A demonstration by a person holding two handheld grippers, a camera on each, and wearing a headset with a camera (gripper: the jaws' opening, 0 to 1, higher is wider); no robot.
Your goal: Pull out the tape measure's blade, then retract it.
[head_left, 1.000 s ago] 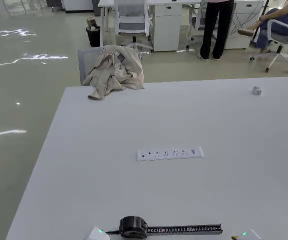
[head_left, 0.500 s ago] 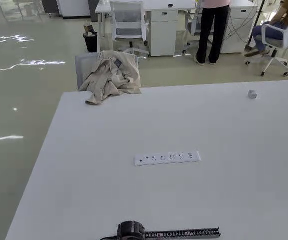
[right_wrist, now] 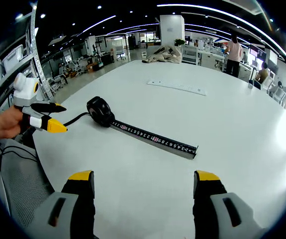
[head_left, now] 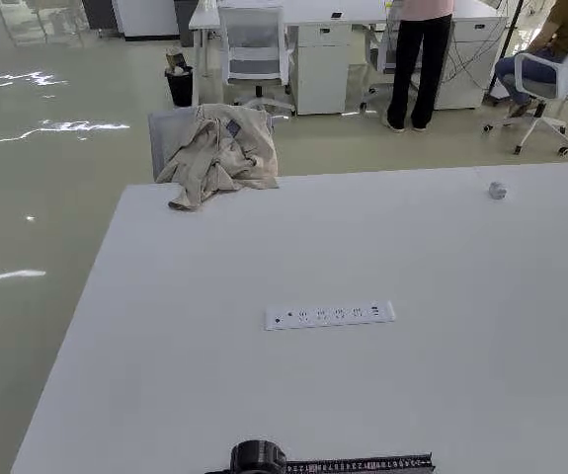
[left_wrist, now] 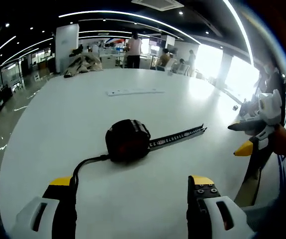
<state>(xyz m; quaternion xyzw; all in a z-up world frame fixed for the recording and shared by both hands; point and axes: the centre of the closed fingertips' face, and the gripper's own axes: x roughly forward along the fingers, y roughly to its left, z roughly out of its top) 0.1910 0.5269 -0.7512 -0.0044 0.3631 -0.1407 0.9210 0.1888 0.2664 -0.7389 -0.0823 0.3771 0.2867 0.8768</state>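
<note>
A black tape measure (head_left: 258,458) lies at the near edge of the white table (head_left: 185,296), its dark blade (head_left: 363,464) drawn out to the right and flat on the top. In the left gripper view the case (left_wrist: 128,140) sits just ahead of my open left gripper (left_wrist: 131,181); the blade (left_wrist: 177,137) runs off right and a black strap (left_wrist: 85,164) trails toward the jaws. My right gripper (right_wrist: 143,175) is open, a short way back from the blade (right_wrist: 155,137) and case (right_wrist: 100,110). Neither gripper touches the tape.
A white power strip (head_left: 330,315) lies mid-table. A beige jacket (head_left: 219,148) hangs over a chair at the far left edge. A small grey object (head_left: 498,190) sits far right. Each gripper appears in the other's view: left gripper (right_wrist: 58,118), right gripper (left_wrist: 238,138).
The head camera has tilted up, so the tape measure sits lower in the picture and the gripper tops at the bottom edge have slid out. The tape lies as before.
</note>
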